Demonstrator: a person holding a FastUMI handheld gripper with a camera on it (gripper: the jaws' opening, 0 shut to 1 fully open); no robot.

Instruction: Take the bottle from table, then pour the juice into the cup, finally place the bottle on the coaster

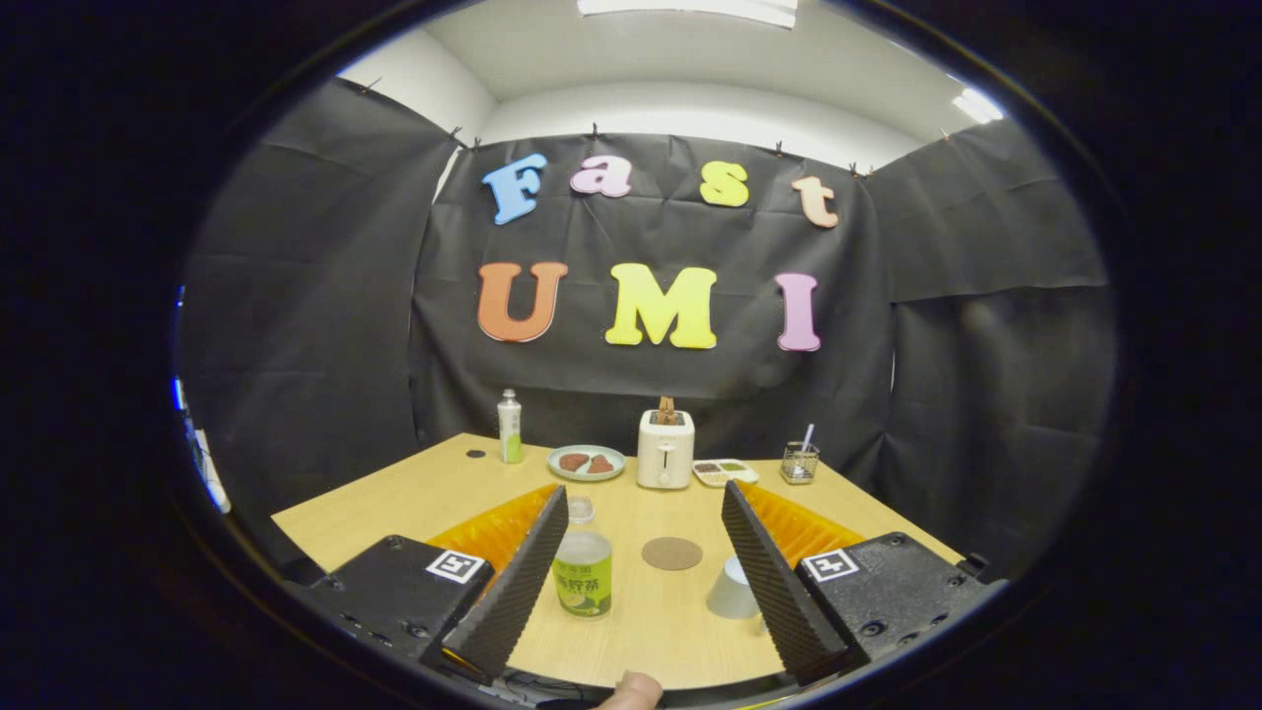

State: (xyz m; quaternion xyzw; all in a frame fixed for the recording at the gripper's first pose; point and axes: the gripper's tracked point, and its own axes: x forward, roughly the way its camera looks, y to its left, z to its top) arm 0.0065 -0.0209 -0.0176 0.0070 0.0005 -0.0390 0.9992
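Wooden table [414,493], claw [641,592] spread, bottle [582,574] partly hidden, cup [733,590] half-covered

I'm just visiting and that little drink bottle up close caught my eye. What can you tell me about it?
The bottle is small, clear plastic by its look, with a pale cap and a green label wrapped around its lower body. It stands upright on the wooden table, between the fingers of the open gripper, close beside one finger, though contact cannot be judged. A round brown coaster lies next to it, apart from it.
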